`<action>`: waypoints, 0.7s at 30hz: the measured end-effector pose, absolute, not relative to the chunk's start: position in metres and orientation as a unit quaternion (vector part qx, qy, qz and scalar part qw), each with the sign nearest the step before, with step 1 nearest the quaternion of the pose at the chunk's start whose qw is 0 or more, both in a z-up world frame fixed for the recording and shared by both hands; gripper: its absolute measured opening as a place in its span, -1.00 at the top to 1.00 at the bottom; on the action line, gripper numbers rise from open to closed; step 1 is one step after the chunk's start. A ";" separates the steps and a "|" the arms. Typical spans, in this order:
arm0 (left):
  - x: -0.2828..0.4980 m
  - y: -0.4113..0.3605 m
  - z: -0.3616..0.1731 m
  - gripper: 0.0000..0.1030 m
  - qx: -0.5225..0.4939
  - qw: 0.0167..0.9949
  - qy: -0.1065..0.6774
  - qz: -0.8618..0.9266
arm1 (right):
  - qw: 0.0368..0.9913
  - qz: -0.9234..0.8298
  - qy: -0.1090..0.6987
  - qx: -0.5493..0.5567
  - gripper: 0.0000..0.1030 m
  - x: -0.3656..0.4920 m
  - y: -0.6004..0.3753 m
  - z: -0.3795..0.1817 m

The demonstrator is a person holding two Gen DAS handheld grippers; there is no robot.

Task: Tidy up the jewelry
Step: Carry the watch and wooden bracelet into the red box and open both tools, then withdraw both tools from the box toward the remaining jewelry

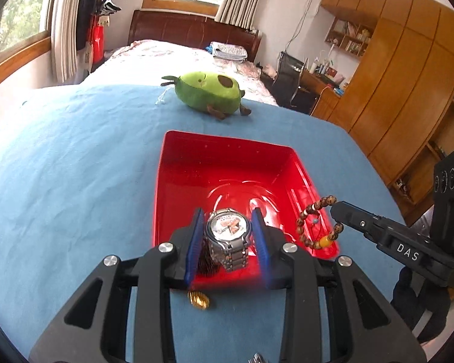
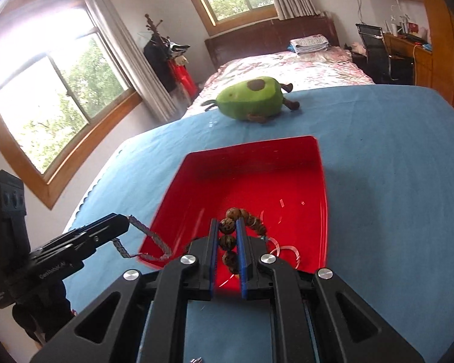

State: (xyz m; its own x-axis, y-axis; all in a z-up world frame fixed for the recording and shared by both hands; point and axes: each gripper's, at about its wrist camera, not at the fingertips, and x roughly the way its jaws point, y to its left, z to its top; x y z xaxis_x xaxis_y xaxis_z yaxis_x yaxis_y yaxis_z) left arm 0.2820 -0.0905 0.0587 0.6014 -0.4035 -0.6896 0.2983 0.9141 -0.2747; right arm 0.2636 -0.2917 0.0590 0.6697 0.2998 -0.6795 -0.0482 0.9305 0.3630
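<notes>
A red tray [image 1: 227, 166] lies on the blue cloth. My left gripper [image 1: 228, 230] is shut on a silver wristwatch [image 1: 228, 233] and holds it over the tray's near edge; its metal band hangs down in the right wrist view [image 2: 148, 236]. My right gripper [image 2: 227, 230] is shut on a brown bead bracelet [image 2: 245, 219] over the tray [image 2: 257, 175]; the bracelet dangles from that gripper's tip in the left wrist view [image 1: 314, 224]. A small gold piece [image 1: 199, 299] lies on the cloth under my left gripper.
A green avocado plush toy [image 1: 210, 92] lies on the blue cloth [image 1: 75, 181] beyond the tray. Behind are a bed, windows, a desk with a chair and wooden wardrobes at the right.
</notes>
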 end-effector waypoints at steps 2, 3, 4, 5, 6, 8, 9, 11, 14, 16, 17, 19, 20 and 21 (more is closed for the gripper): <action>0.295 -0.096 0.046 0.40 -0.064 0.887 0.414 -0.195 | 0.893 0.093 0.410 0.161 0.79 0.275 -0.294 0.046; 0.300 -0.097 0.042 0.40 -0.063 0.884 0.421 -0.194 | 0.890 0.090 0.417 0.161 0.79 0.279 -0.294 0.040; 0.306 -0.100 0.034 0.40 -0.061 0.880 0.431 -0.191 | 0.886 0.084 0.427 0.158 0.79 0.284 -0.295 0.033; 0.310 -0.101 0.028 0.40 -0.057 0.876 0.440 -0.189 | 0.884 0.081 0.434 0.153 0.79 0.286 -0.294 0.029; 0.314 -0.103 0.023 0.39 -0.053 0.871 0.451 -0.186 | 0.881 0.078 0.442 0.148 0.72 0.287 -0.293 0.026; 0.315 -0.100 0.017 0.37 -0.059 0.866 0.463 -0.182 | 0.882 0.078 0.437 0.157 0.49 0.283 -0.294 0.027; 0.312 -0.098 0.020 0.37 -0.058 0.868 0.458 -0.181 | 0.886 0.082 0.430 0.152 0.48 0.280 -0.293 0.031; 0.304 -0.094 0.030 0.33 -0.058 0.874 0.447 -0.180 | 0.892 0.083 0.420 0.146 0.48 0.270 -0.291 0.039; 0.283 -0.087 0.050 0.26 -0.059 0.886 0.420 -0.186 | 0.896 0.091 0.408 0.147 0.48 0.256 -0.290 0.049; 0.271 -0.084 0.060 0.22 -0.057 0.890 0.411 -0.189 | 0.899 0.092 0.403 0.144 0.48 0.247 -0.288 0.054; 0.265 -0.083 0.064 0.21 -0.056 0.891 0.408 -0.190 | 0.900 0.093 0.402 0.142 0.48 0.244 -0.288 0.056; 0.255 -0.079 0.069 0.18 -0.046 0.894 0.407 -0.180 | 0.899 0.095 0.403 0.143 0.48 0.237 -0.287 0.058; 0.251 -0.077 0.069 0.18 -0.043 0.895 0.408 -0.175 | 0.898 0.096 0.405 0.143 0.48 0.235 -0.286 0.058; 0.248 -0.075 0.069 0.16 -0.040 0.895 0.411 -0.170 | 0.898 0.096 0.405 0.143 0.48 0.234 -0.286 0.058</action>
State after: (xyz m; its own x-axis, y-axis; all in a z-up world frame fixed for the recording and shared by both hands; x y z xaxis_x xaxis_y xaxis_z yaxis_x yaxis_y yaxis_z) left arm 0.2482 -0.0750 0.0687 0.6039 -0.3367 -0.7225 0.2716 0.9391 -0.2107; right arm 0.2335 -0.2861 0.0580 0.6534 0.2886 -0.6999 -0.0571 0.9407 0.3345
